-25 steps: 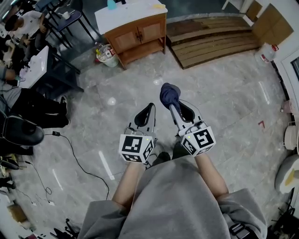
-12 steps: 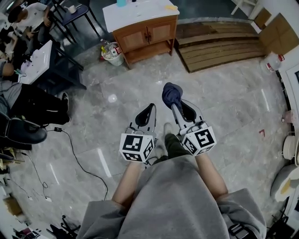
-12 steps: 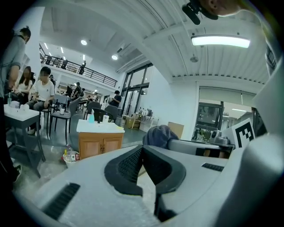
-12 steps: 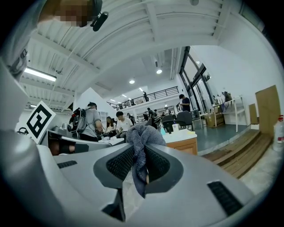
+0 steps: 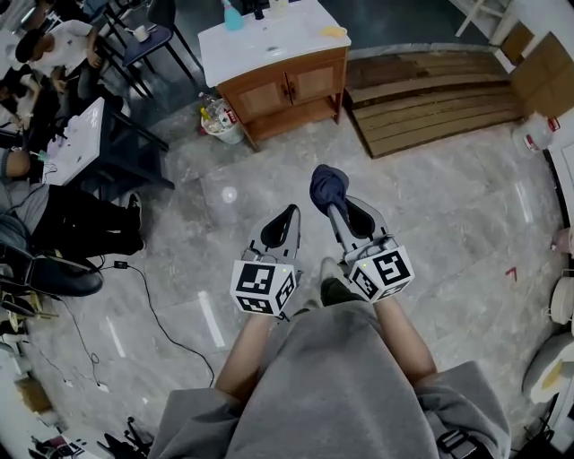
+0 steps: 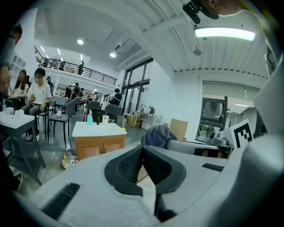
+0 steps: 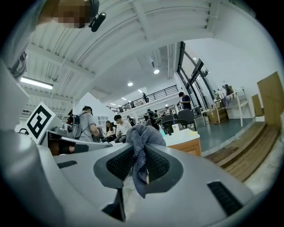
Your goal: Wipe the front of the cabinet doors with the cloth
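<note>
Right gripper (image 5: 337,213) clamped on the dark blue cloth (image 5: 326,183), left gripper (image 5: 288,213) jaws together and empty, both held over the marble floor (image 5: 439,206), wooden cabinet (image 5: 285,85) well apart ahead, doors closed

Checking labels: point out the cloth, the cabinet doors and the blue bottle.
cloth (image 5: 328,185): head view, middle of the bunched fabric.
cabinet doors (image 5: 289,88): head view, where the two doors meet.
blue bottle (image 5: 233,20): head view, its body.
</note>
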`<state>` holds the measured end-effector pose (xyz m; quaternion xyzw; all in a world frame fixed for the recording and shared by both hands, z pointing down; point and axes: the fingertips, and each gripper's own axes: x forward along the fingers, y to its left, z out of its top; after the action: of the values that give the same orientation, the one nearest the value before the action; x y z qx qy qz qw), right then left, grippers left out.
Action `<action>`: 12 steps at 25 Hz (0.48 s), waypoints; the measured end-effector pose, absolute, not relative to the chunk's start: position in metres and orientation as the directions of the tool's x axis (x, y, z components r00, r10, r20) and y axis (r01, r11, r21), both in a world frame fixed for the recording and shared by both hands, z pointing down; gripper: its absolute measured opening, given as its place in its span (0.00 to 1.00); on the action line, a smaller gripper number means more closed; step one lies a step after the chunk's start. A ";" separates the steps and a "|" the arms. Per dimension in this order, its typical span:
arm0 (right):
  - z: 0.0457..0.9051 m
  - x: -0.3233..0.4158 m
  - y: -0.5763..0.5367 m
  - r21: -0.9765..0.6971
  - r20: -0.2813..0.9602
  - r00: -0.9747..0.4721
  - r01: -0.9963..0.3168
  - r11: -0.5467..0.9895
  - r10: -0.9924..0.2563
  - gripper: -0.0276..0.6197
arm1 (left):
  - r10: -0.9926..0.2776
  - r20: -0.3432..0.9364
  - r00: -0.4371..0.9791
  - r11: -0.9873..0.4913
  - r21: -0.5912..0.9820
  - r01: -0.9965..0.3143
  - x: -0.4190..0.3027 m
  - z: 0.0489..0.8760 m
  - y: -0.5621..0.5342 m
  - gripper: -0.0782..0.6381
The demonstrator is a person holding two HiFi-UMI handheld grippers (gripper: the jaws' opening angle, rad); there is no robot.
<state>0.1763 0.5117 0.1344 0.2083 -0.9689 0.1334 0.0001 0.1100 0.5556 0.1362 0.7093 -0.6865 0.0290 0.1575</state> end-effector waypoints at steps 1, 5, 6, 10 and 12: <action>0.134 0.176 0.501 -0.262 0.053 -0.912 -0.406 0.876 -0.407 0.15 | -0.964 0.260 0.058 -0.011 0.181 -0.984 0.109 0.136 0.545 0.12; 0.131 0.174 0.465 -0.269 0.040 -0.912 -0.403 0.875 -0.408 0.15 | -0.962 0.263 0.072 -0.031 0.159 -0.987 0.113 0.132 0.506 0.12; 0.131 0.174 0.457 -0.272 0.038 -0.912 -0.404 0.874 -0.409 0.15 | -0.962 0.264 0.077 -0.036 0.156 -0.987 0.115 0.132 0.498 0.12; 0.137 0.173 0.430 -0.290 0.037 -0.906 -0.413 0.863 -0.421 0.15 | -0.956 0.276 0.099 -0.061 0.142 -0.988 0.118 0.136 0.470 0.12; 0.141 0.169 0.422 -0.296 0.044 -0.906 -0.414 0.861 -0.420 0.15 | -0.954 0.283 0.103 -0.066 0.138 -0.988 0.114 0.139 0.461 0.12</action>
<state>0.1686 0.4215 0.1405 0.2161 -0.9646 0.1508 -0.0111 0.1142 0.4608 0.1391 0.7276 -0.6672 0.0586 0.1484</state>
